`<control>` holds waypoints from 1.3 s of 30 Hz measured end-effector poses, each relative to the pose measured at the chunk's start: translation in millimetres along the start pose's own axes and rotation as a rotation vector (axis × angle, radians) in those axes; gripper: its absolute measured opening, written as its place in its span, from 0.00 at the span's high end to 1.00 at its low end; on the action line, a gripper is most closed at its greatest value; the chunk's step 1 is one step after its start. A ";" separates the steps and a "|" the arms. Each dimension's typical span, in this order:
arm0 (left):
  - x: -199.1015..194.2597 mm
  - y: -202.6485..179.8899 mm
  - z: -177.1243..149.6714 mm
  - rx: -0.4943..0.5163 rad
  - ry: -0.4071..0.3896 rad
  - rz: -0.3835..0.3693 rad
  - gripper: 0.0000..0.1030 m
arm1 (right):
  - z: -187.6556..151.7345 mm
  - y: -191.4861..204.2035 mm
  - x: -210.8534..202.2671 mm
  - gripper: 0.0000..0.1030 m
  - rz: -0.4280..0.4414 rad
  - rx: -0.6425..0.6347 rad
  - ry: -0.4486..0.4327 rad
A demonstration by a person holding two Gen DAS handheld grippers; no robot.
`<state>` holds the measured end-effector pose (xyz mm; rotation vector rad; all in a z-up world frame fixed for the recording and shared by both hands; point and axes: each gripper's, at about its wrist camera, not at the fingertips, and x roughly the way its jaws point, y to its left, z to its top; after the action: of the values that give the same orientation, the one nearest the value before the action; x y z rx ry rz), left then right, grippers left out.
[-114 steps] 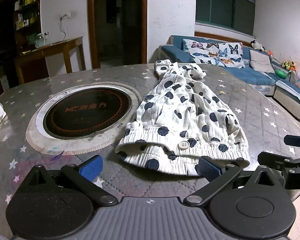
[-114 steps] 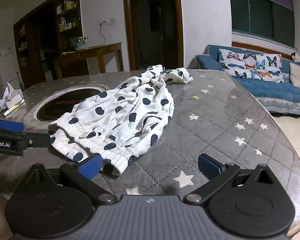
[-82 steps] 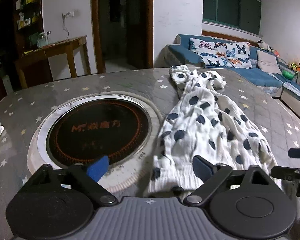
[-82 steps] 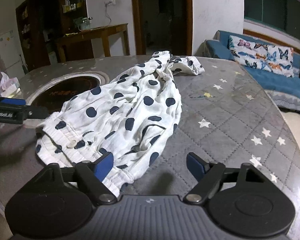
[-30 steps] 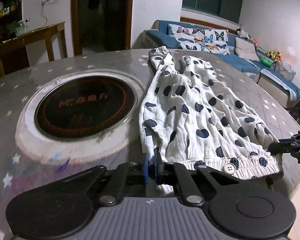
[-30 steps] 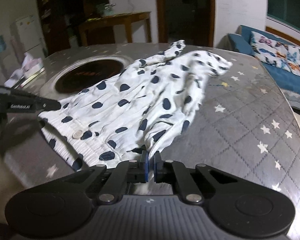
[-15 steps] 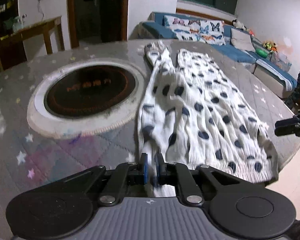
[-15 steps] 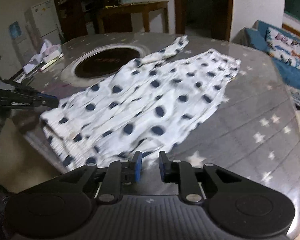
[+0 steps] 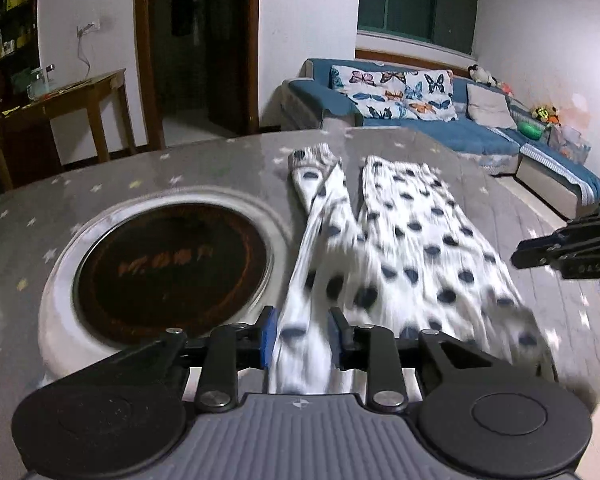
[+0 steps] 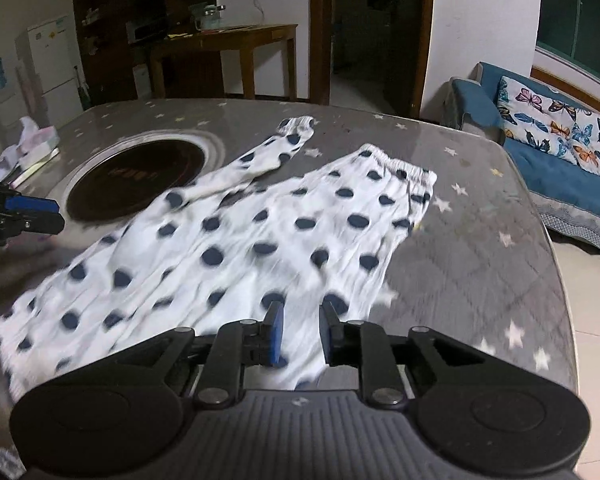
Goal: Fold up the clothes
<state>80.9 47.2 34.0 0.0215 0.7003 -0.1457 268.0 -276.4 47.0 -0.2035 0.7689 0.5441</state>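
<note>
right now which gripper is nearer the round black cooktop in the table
Left. The left gripper sits at the cooktop rim; the right gripper is across the polka-dot pants from it.

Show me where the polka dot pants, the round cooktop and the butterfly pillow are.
polka dot pants (image 10: 260, 232), right wrist view, middle of the spread fabric.
round cooktop (image 9: 172, 264), left wrist view, centre of the dark glass.
butterfly pillow (image 9: 400, 94), left wrist view, middle of its printed face.

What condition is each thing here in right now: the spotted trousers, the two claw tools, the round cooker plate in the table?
Spotted trousers: spread flat on the table, legs apart, unfolded.
Left gripper: jaws opening, waist cloth between them.
Right gripper: jaws apart, cloth between, not pinched.
Cooker plate: dark, bare.
</note>
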 end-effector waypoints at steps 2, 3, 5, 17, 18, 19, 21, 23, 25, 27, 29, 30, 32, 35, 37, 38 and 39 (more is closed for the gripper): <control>14.4 -4.7 13.2 0.009 -0.008 -0.001 0.66 | 8.7 -4.2 11.6 0.80 -0.013 -0.007 0.001; 22.4 -7.5 20.8 0.016 -0.011 0.001 0.65 | 12.3 -6.3 17.3 0.79 -0.023 -0.011 0.001; 38.1 -12.9 35.0 0.030 -0.016 -0.006 0.63 | 17.4 -11.3 27.2 0.78 -0.032 -0.006 0.005; 153.0 -61.1 103.3 0.159 -0.031 0.034 0.51 | 31.3 -29.9 72.9 0.73 0.000 -0.013 0.042; 163.1 -66.7 106.7 0.176 -0.030 0.040 0.51 | 31.7 -30.6 75.2 0.72 0.005 -0.015 0.044; 172.5 -71.6 109.4 0.196 -0.029 0.041 0.51 | 31.8 -31.1 76.5 0.72 0.008 -0.016 0.045; 191.4 -77.8 113.6 0.224 -0.022 0.055 0.51 | 31.7 -32.5 79.7 0.69 0.012 -0.019 0.049; 209.7 -81.0 116.8 0.243 -0.011 0.075 0.52 | 31.7 -34.0 81.7 0.69 0.015 -0.023 0.051; 223.4 -78.7 118.4 0.248 0.007 0.081 0.62 | 32.1 -35.4 83.9 0.68 0.016 -0.026 0.053; 234.9 -72.1 119.7 0.243 0.031 0.093 0.86 | 33.0 -36.8 86.3 0.68 0.015 -0.028 0.056; 237.2 -57.2 121.7 0.211 0.036 0.102 0.94 | 33.2 -37.7 88.5 0.68 0.014 -0.030 0.059; 233.9 -47.0 123.1 0.190 0.023 0.112 0.96 | 33.1 -38.0 89.7 0.68 0.012 -0.031 0.060; 227.0 -25.9 125.8 0.148 -0.001 0.135 0.99 | 33.0 -38.7 92.1 0.68 0.013 -0.030 0.060; 214.3 7.8 127.9 0.106 -0.020 0.199 1.00 | 34.8 -38.2 94.2 0.67 0.009 -0.032 0.057; 206.1 24.8 129.0 0.080 -0.026 0.208 1.00 | 35.9 -37.6 95.4 0.67 0.006 -0.031 0.056; 201.7 31.8 129.4 0.066 -0.029 0.201 1.00 | 36.1 -37.1 95.5 0.67 0.006 -0.031 0.056; 197.6 35.8 129.6 0.060 -0.032 0.188 1.00 | 36.3 -36.5 95.6 0.66 0.006 -0.030 0.057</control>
<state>318.1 48.8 4.8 0.1414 0.6579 0.0132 365.8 -256.5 4.4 -0.2456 0.8169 0.5580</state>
